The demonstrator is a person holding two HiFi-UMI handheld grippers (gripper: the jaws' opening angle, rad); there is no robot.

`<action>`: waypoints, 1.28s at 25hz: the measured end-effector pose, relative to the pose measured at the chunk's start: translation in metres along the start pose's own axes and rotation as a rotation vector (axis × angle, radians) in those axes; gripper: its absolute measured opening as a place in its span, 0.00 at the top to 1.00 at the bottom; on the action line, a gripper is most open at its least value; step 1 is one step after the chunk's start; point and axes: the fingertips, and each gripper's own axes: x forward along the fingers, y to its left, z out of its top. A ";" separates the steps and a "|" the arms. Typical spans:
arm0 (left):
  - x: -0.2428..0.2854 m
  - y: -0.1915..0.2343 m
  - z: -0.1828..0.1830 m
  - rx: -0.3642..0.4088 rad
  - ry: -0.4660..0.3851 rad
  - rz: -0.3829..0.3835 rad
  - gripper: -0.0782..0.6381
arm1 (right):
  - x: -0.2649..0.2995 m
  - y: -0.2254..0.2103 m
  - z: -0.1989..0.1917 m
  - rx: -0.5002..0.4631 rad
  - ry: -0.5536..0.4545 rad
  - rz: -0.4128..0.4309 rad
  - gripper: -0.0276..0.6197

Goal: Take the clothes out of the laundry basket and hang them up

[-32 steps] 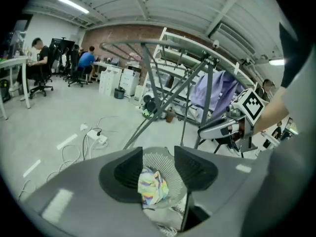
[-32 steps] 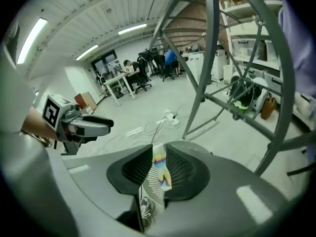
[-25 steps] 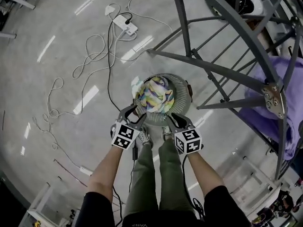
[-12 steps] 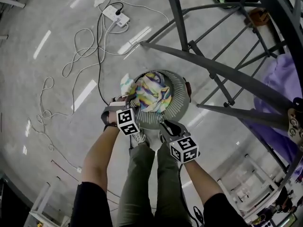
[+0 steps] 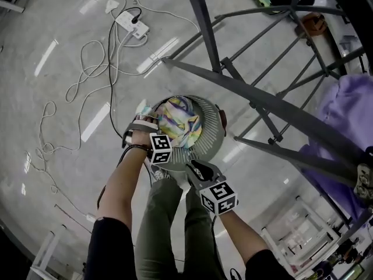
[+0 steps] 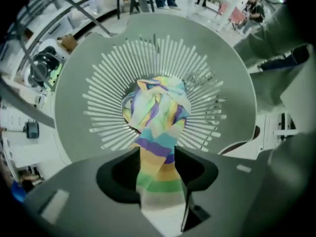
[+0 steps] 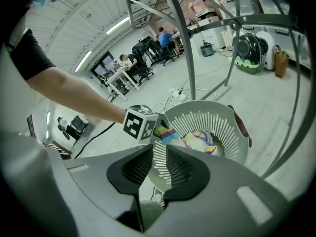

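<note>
One laundry basket [image 5: 213, 132], round with slatted walls, stands on the floor at the middle of the head view. One striped cloth [image 5: 179, 127] in yellow, green, blue and purple lies bunched inside it. In the left gripper view a band of that cloth rises from the heap to the bottom centre of the frame.

The left gripper [image 6: 158, 154] points down over the basket. Its jaws stand wide but are clenched on that band, which fills the gap between them. The right gripper [image 7: 159, 150], at the basket's near edge, has its jaws drawn close on the slatted wall and is grasping it.

There are two marker cubes, one per gripper: the left cube [image 5: 160, 149] and the right cube [image 5: 218, 197]. Each shows black-and-white square patterns, the only print that can be made out.

One grey drying rack [image 5: 262, 100] crosses the upper right of the head view. One purple garment [image 5: 344, 127] hangs on it at the right edge. At the upper left, one white power strip [image 5: 131, 22] lies among looping cables [image 5: 87, 69].
</note>
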 end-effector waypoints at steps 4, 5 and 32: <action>0.009 -0.002 -0.011 0.195 0.163 0.006 0.70 | 0.000 -0.002 0.000 0.003 0.001 0.003 0.82; 0.009 -0.001 -0.009 0.190 0.158 0.004 0.88 | -0.001 -0.003 0.000 0.004 0.001 0.003 0.82; -0.307 0.062 0.051 -0.840 -0.904 -0.045 0.88 | -0.031 0.011 0.043 -0.178 -0.007 -0.072 0.65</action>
